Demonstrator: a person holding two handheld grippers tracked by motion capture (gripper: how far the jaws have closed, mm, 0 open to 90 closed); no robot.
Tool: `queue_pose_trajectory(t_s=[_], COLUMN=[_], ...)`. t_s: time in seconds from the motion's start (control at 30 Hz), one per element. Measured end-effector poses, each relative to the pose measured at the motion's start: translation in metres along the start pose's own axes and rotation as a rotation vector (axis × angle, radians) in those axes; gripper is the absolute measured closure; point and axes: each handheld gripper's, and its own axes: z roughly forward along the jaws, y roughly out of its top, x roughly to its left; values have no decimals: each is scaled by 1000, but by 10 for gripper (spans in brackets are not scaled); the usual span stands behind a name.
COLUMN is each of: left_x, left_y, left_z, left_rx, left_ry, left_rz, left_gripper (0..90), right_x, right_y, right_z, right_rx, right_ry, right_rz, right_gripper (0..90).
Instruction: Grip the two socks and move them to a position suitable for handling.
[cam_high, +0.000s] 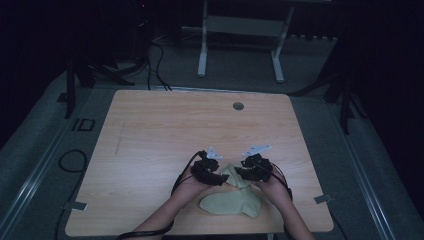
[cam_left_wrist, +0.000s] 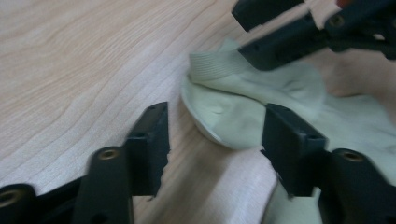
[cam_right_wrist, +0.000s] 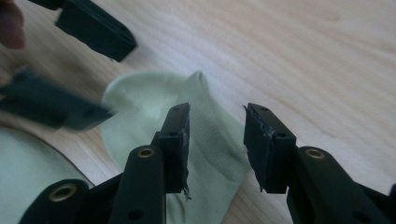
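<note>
Pale green sock (cam_high: 235, 198) flat on counter (cam_high: 150, 150), near edge. Left gripper (cam_left_wrist: 215, 140) and right gripper (cam_right_wrist: 217, 140) flank cuff end, jaws apart, nothing gripped; likely lining up for fold.

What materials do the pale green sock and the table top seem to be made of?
Pale green sock: apparently a soft knitted fabric, matte; fine mesh texture and a ribbed cuff show, and it folds limply. Table top: light wood or wood-look laminate, smooth with a slight sheen; grain lines run across it. Which of the two, the pictures cannot settle.
</note>
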Motion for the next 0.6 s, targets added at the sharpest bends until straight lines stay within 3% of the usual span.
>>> queue_pose_trajectory(t_s=[0.17, 0.23, 0.27, 0.33, 0.37, 0.4, 0.5, 0.6], left_x=[1, 0, -2, -3, -4, -4, -5, -6], left_y=[4, 4, 5, 5, 5, 5, 4, 4], left_z=[11, 15, 16, 17, 17, 17, 15, 5], left_rx=[54, 81, 80, 80, 78, 72, 51, 24], left_ry=[0, 16, 36, 55, 59, 49, 61, 89], left_rz=[-10, 3, 33, 41, 43, 40, 29, 40], left_gripper=[545, 644, 673, 760, 760, 856, 880, 883], right_x=[-3, -4, -4, -3, -3, -1, 2, 3], right_y=[-4, -7, -8, -9, -9, -8, -6, -4], right_z=[10, 14, 14, 15, 15, 14, 13, 5], right_rx=[36, 40, 39, 32, 32, 33, 30, -19], right_ry=[7, 12, 19, 24, 24, 20, -8, -19], right_rz=[-20, -27, -24, -21, -21, -33, -46, -27], right_gripper=[638, 678, 701, 764, 764, 827, 847, 853])
